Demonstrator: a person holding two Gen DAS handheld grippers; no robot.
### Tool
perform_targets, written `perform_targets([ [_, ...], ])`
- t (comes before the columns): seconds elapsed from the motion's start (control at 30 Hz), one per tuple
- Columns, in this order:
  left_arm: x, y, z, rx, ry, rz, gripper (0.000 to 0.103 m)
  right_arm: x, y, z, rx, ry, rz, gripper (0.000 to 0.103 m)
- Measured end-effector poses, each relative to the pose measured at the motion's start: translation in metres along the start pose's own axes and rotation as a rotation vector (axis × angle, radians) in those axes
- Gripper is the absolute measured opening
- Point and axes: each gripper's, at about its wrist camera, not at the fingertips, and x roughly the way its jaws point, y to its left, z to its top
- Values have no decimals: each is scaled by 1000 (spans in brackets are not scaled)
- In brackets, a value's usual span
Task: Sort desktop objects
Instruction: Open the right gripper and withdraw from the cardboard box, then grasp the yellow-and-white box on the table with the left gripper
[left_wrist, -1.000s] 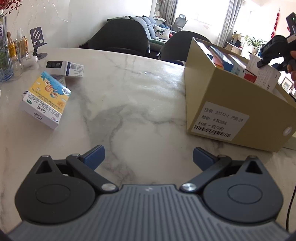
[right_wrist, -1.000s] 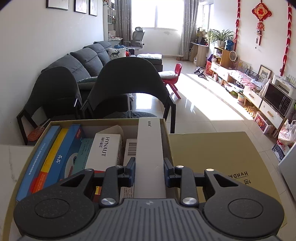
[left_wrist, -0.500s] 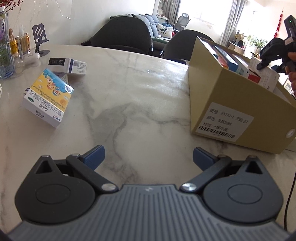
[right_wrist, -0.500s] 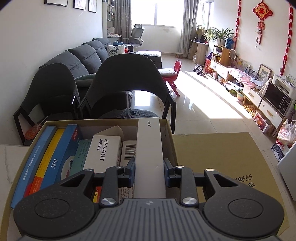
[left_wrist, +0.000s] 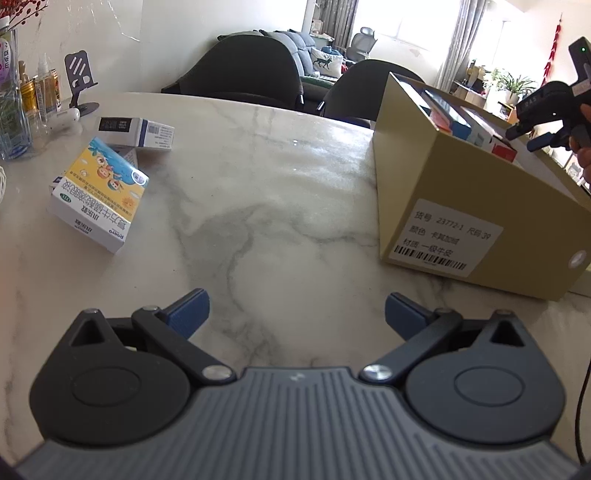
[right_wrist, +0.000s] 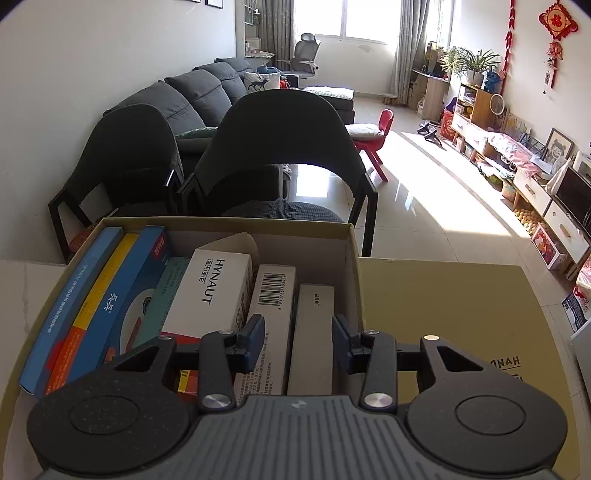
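A tan cardboard box stands on the marble table at the right. In the right wrist view it holds several upright packets, among them a white HYNAUT box and a slim grey box at its right wall. My right gripper is open and empty just above the slim grey box; it also shows in the left wrist view. My left gripper is open and empty, low over the table. A yellow and white medicine box and a white and blue box lie at the left.
Bottles and a black phone stand stand at the table's far left. The box lid lies to the right of the box. Two dark chairs stand behind the table.
My right gripper has opened and let go of the slim grey box, which now stands lower inside the cardboard box. My left gripper has stayed open, with its view shifted slightly.
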Motion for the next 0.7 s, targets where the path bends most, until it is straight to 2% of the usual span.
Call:
perform_targets([
  [0.2, -2, 5, -1, -1, -3, 17, 103, -40, -16, -10, 41, -70, 86, 48],
  [0.27, -2, 9, -2, -2, -1, 29, 103, -56, -19, -14, 57, -106, 114, 57],
  [0.33, -3, 14, -3, -7, 1, 42, 103, -72, -21, -20, 60, -145, 141, 61],
  [0.4, -5, 19, -3, -13, 1, 53, 103, -93, -24, -27, 45, -172, 167, 63],
  [0.7, -13, 45, -5, -32, -1, 122, 103, -137, -12, -60, -10, -216, 270, 77],
])
